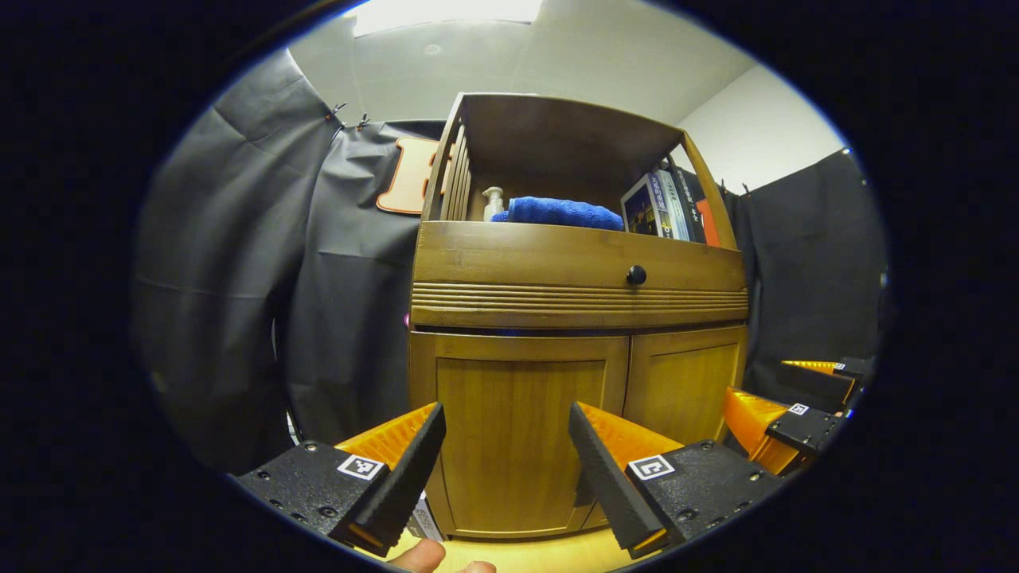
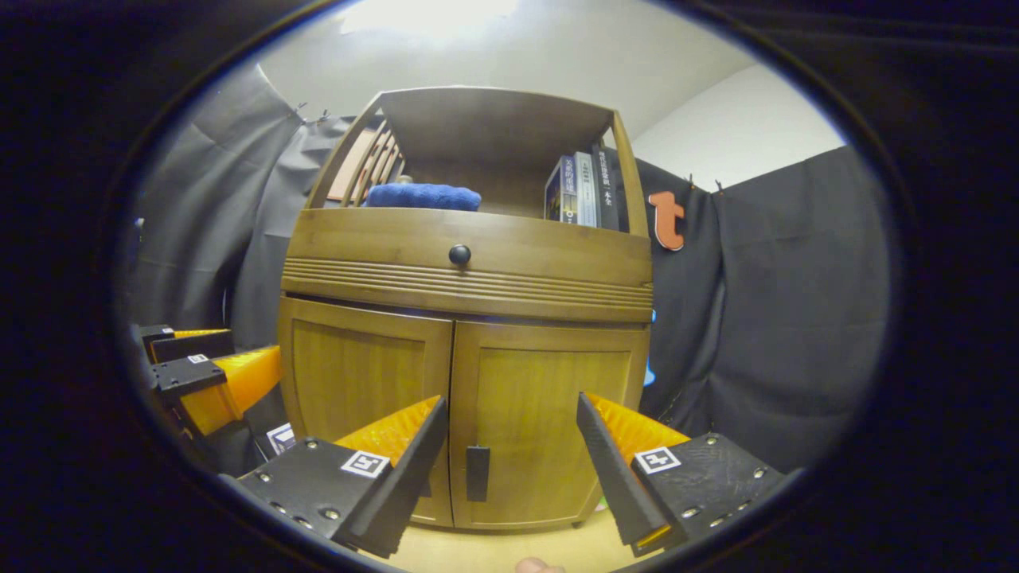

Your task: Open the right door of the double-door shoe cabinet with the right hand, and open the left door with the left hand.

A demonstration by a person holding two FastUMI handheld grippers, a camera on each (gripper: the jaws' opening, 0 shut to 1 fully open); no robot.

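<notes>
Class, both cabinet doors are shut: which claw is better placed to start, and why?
The right claw: it is open, and the right door with its dark handle sits between its fingers. The task opens that door first.

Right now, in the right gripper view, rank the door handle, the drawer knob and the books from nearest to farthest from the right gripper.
1. Door handle, low, between the right gripper fingers.
2. Drawer knob, higher, mid-cabinet.
3. Books, top shelf, right side.

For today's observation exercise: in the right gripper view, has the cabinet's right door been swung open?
No. The right door sits flush beside the left door, and the open right gripper is short of its handle.
</notes>
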